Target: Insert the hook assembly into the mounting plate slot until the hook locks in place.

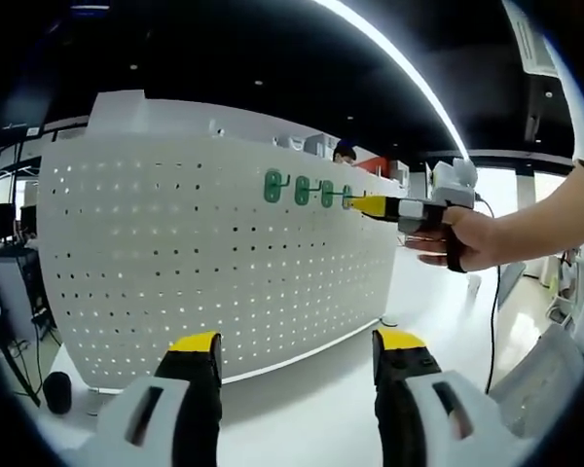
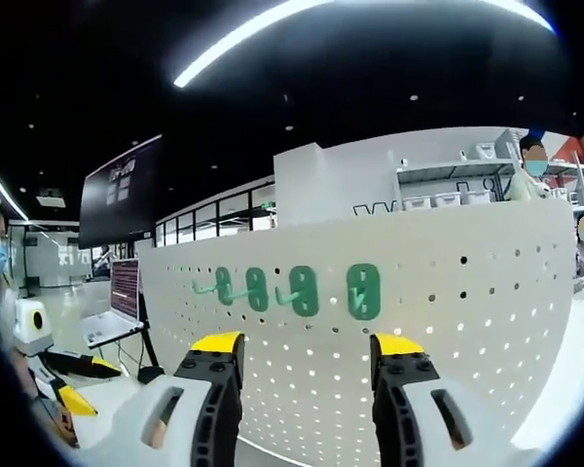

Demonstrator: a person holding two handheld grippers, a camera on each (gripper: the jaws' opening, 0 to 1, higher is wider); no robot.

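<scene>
Left gripper view shows the left claw (image 1: 297,355) wide and empty above the white worktop (image 1: 321,409), facing an upright pegboard (image 1: 175,253) carrying four green hooks (image 1: 300,189). The right claw (image 1: 358,204), held by a hand (image 1: 467,238), touches the rightmost hook there. Right gripper view shows that claw (image 2: 307,352) spread, gripping nothing, just below the hooks (image 2: 363,291).

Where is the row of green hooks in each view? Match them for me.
Left gripper view: green hooks upper centre on the pegboard, the right gripper at the row's right end.
Right gripper view: centre, above the jaws.
Shared landmark: the white pegboard.
</scene>
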